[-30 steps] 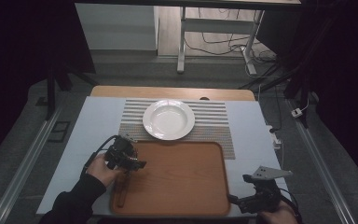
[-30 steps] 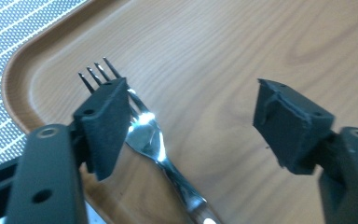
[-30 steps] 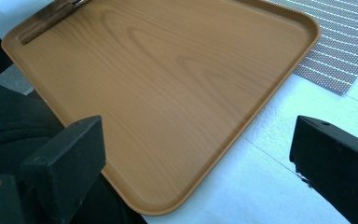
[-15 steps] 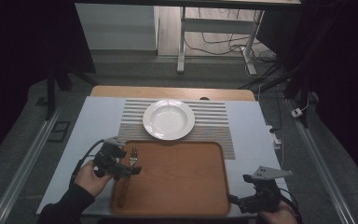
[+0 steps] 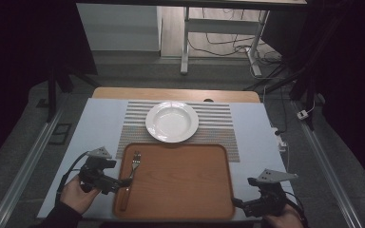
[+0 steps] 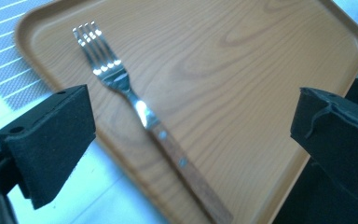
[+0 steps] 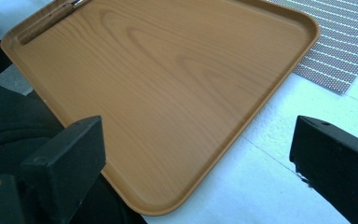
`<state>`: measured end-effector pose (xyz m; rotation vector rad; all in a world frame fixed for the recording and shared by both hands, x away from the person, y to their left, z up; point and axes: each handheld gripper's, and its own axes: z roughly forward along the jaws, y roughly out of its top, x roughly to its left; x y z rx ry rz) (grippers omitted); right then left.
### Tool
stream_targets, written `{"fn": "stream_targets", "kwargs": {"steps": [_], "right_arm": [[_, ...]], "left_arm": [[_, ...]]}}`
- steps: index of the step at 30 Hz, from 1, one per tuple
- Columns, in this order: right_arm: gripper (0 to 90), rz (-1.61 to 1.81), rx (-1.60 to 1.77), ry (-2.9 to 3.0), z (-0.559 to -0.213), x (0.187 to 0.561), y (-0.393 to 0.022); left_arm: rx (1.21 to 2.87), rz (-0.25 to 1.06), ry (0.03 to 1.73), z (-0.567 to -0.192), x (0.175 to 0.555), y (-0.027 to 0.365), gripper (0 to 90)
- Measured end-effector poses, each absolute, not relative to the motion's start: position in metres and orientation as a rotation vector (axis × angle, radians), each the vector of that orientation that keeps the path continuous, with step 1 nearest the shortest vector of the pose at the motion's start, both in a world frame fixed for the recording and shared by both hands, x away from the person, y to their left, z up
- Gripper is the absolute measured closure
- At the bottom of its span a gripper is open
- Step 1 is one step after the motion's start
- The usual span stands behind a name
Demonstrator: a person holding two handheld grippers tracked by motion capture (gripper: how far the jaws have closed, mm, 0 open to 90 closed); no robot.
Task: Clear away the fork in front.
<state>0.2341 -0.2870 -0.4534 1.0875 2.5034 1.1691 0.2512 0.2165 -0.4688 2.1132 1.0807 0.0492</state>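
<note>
Lying along the left edge of the wooden tray (image 5: pixel 180 178), tines toward the white plate (image 5: pixel 171 121), the fork (image 5: pixel 130 172) looks freshly set down. Beside that edge, the left gripper (image 5: pixel 118 183) has just been opening, nothing between its wide jaws. At the tray's near right corner, the right gripper (image 5: pixel 237 203) stands open, empty. Next probably comes another utensil; from above, the fork's brown handle nearly melts into the tray.

no readable text, labels or signs anywhere

Pale table (image 5: pixel 100 123) with striped placemat (image 5: pixel 218 124) and wooden tray (image 5: pixel 180 185) directly on its top
</note>
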Motion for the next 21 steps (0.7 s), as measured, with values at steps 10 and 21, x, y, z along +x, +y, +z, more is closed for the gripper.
{"fn": "stream_targets", "kwargs": {"steps": [10, 21], "right_arm": [[3.2, 1.163, 1.093, 2.503, -0.453, 0.234, -0.287], [3.2, 1.164, 1.097, 2.503, -0.453, 0.234, -0.287]], "left_arm": [[2.022, 0.066, 1.125, -0.47, 0.228, 0.247, 0.0], [1.958, 0.065, 1.132, -0.475, 0.209, 0.268, 0.0]]}}
